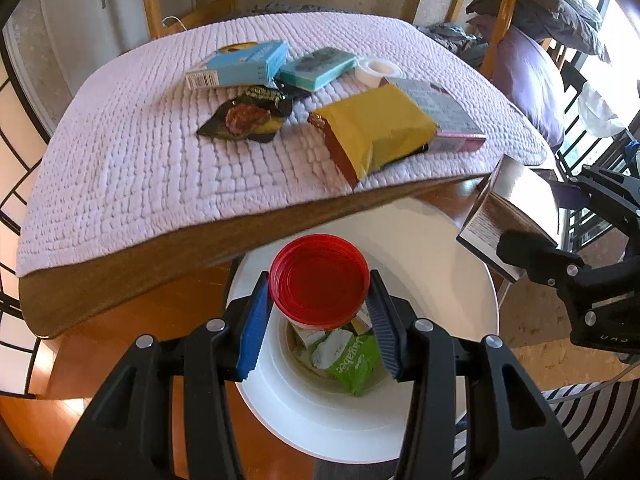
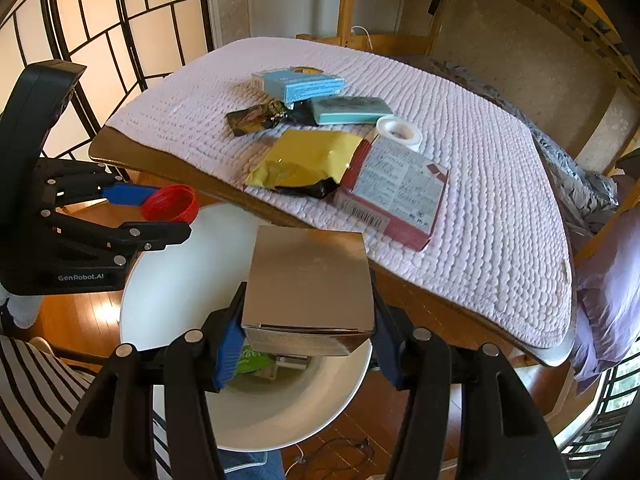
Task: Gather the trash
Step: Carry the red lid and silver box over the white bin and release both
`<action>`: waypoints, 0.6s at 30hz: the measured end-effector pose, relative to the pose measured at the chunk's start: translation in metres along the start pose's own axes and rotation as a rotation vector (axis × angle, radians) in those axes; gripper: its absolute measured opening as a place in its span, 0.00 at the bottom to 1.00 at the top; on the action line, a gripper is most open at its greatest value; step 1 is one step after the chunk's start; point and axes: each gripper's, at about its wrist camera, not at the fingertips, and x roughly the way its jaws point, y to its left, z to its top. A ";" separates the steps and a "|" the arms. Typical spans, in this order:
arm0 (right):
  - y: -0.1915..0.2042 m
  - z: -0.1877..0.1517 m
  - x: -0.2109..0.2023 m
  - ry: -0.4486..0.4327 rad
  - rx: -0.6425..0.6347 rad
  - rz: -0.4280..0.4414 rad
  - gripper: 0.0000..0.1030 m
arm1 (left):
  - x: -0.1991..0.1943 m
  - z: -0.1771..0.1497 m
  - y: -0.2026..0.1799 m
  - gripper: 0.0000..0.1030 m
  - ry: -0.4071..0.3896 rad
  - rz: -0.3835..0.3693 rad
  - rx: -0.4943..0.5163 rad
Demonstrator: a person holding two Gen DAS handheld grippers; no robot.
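Note:
My left gripper (image 1: 320, 300) is shut on a red plastic lid (image 1: 320, 280), held over the round white bin (image 1: 440, 248) below the table edge. Inside the bin lie a green wrapper (image 1: 354, 360) and pale cartons. In the right wrist view my right gripper (image 2: 306, 320) is shut on a shiny silver box (image 2: 308, 280), also above the white bin (image 2: 176, 280). The left gripper (image 2: 160, 216) with the red lid (image 2: 170, 203) shows at the left there. The silver box (image 1: 492, 216) shows at the right edge of the left wrist view.
On the quilted table cover (image 1: 140, 152) lie a yellow bag (image 1: 376, 128), a pink box (image 1: 444, 112), a dark wrapper (image 1: 248, 118), two blue boxes (image 1: 244, 64), a roll of tape (image 1: 374, 69). Striped cloth (image 2: 32, 392) and a wooden floor (image 2: 80, 312) lie below.

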 end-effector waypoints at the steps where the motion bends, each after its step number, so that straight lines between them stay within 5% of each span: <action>1: 0.000 -0.001 0.000 0.002 0.000 0.001 0.53 | 0.002 -0.002 0.000 0.48 0.006 -0.001 0.000; 18: 0.004 -0.018 0.025 0.076 0.006 0.012 0.53 | 0.027 -0.020 -0.007 0.48 0.080 0.000 0.008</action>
